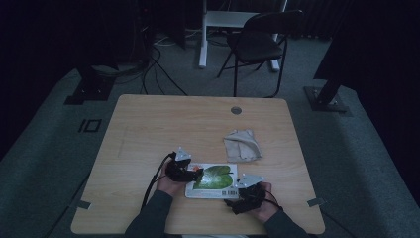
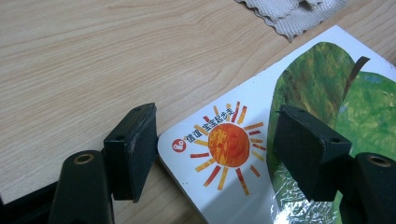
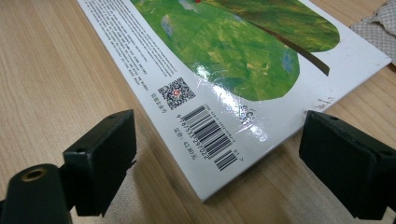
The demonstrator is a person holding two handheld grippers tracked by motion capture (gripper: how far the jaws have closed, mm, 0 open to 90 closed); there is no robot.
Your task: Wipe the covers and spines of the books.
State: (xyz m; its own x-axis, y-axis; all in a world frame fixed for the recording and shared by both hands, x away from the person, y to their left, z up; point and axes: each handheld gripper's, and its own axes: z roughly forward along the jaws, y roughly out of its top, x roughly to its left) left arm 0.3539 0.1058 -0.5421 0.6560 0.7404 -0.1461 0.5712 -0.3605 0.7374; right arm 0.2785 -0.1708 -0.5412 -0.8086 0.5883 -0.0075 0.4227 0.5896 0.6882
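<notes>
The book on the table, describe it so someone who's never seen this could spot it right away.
On the light wooden table, look at the near edge, between the two hands. The flat white board book lies there, below the crumpled beige cloth. Its glossy cover shows a big green leaf, an orange sun and a barcode.

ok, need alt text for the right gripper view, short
An open hand-held gripper frames the barcode corner of a white board book with a large green leaf, lying flat on a wooden table. Neither pad touches the book. A grey cloth peeks in at top right.
</notes>
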